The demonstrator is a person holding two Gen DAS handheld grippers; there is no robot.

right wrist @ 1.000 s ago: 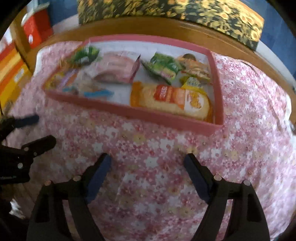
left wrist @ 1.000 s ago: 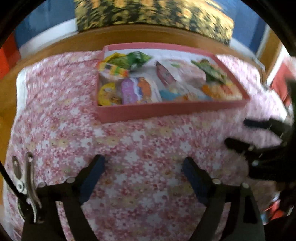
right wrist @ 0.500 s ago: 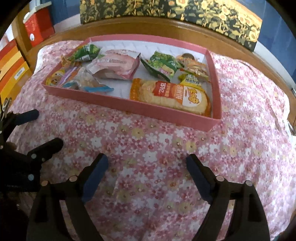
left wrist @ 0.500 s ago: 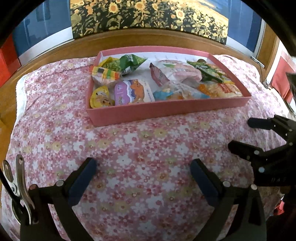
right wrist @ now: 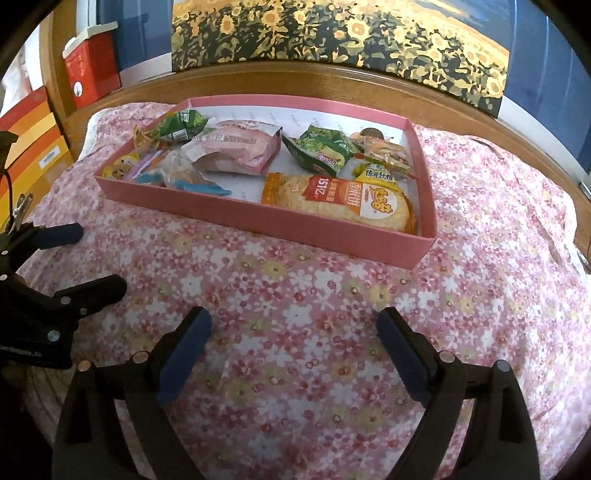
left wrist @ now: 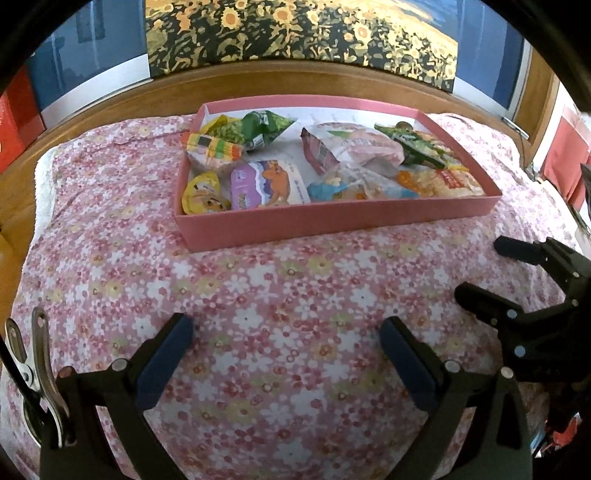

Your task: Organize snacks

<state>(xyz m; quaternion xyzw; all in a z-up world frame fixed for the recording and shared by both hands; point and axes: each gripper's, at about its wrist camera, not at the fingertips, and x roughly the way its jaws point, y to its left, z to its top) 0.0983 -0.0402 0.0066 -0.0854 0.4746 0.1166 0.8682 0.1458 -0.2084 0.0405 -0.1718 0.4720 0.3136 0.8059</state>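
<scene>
Nearest, the left claw (left wrist: 284, 356) hovers over the flowered cloth (left wrist: 295, 295) with its blue-padded fingers spread wide and nothing between them. The right claw (right wrist: 293, 349) hangs just beside it, to its right, likewise gaping and empty; its jaws have just been opening further. Each claw shows at the edge of the other's view (black arms, blue pads). A metal spring clip (left wrist: 35, 373) sits at the left claw's left side.

The cloth covers the counter almost to its wooden edges. Farther on, toward the far edge of the counter, rests a shallow pink tray (left wrist: 332, 221) holding the snacks. In its near left corner lies a yellow pouch (left wrist: 203, 195), with a purple packet (left wrist: 264, 182) beside it. Near the middle is a pale pink bag (right wrist: 236, 147). Along the near right wall lies a large orange rice-cracker pack (right wrist: 343, 199). Green packets (right wrist: 321, 151) lie behind it, and another green one (left wrist: 262, 127) sits at the far left corner.

Beyond the counter stands a sunflower panel (right wrist: 332, 33), and a red box (right wrist: 92, 70) stands off the far left corner.
</scene>
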